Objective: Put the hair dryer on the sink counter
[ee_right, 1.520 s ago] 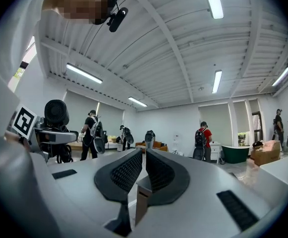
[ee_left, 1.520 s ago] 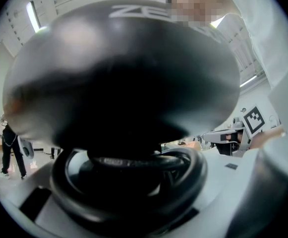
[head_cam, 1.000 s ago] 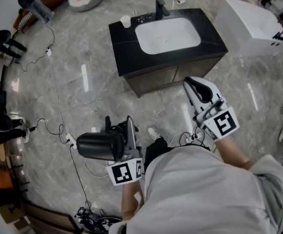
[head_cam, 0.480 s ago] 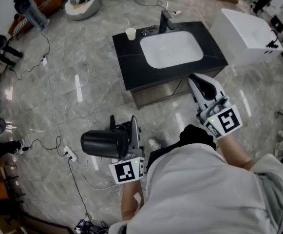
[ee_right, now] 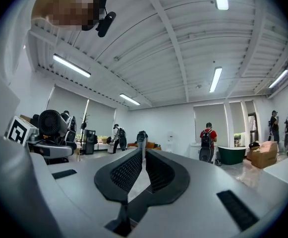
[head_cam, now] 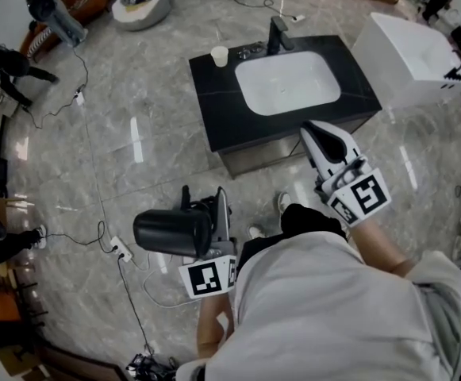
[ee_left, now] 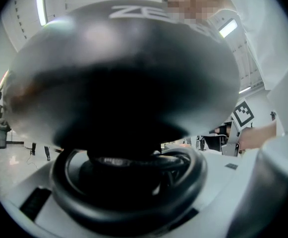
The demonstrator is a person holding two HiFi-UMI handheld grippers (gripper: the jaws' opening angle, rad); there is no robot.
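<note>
A black hair dryer [head_cam: 169,232] hangs over the floor at lower left in the head view, and my left gripper [head_cam: 211,206] is shut on it. In the left gripper view the dryer's rounded body [ee_left: 124,73] fills the frame, with its coiled cord [ee_left: 129,182] below, hiding the jaws. The black sink counter [head_cam: 218,101] with a white basin [head_cam: 287,83] stands ahead. My right gripper [head_cam: 313,131] is near the counter's front edge, held level, jaws shut and empty; its pads meet at the tips [ee_right: 143,139].
A paper cup [head_cam: 220,55] and a black faucet [head_cam: 278,32] stand at the counter's back edge. A white tub [head_cam: 409,42] sits to the right of it. A power strip with cables [head_cam: 119,251] lies on the floor at left. Several people stand far off.
The person has stepped toward the sink counter, carrying both grippers with them. The counter's front edge now lies closer to the right gripper. The grip on the dryer is unchanged.
</note>
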